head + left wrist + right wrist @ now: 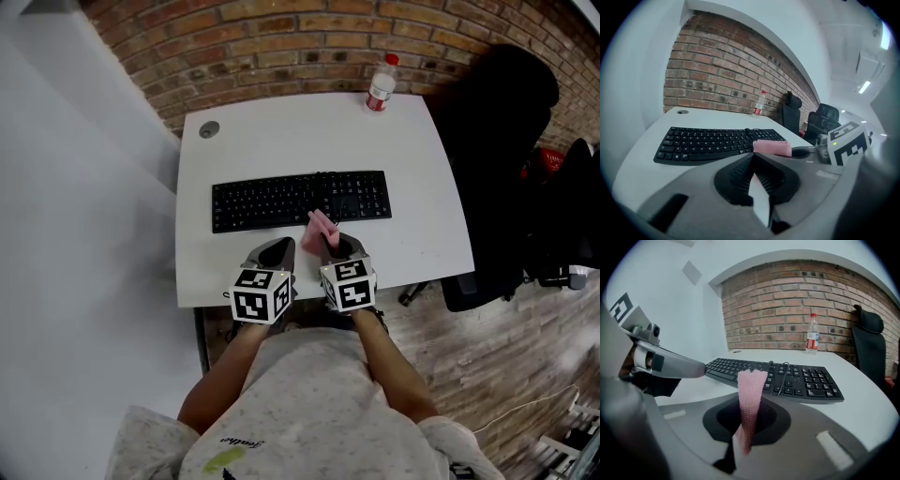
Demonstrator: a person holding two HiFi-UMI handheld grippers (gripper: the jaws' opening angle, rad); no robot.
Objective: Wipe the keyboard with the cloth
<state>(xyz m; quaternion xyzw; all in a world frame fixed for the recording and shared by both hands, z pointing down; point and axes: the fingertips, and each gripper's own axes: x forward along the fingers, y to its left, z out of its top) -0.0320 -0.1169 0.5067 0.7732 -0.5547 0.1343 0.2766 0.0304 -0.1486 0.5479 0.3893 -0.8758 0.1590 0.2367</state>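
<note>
While the right gripper point(330, 241) pinches the pink cloth point(321, 225) between its jaws, the folded strip points up the head view, its free end reaching the near edge of the black keyboard point(272, 202). That keyboard lies just above both grippers at frame centre on the white table point(412, 159), with its long axis running left to right, crosswise to the cloth. The right gripper is the nearer one. I judge the wipe should sweep sideways along the key rows. The left gripper point(753, 158) sits lower left with its jaws pressed together on nothing.
</note>
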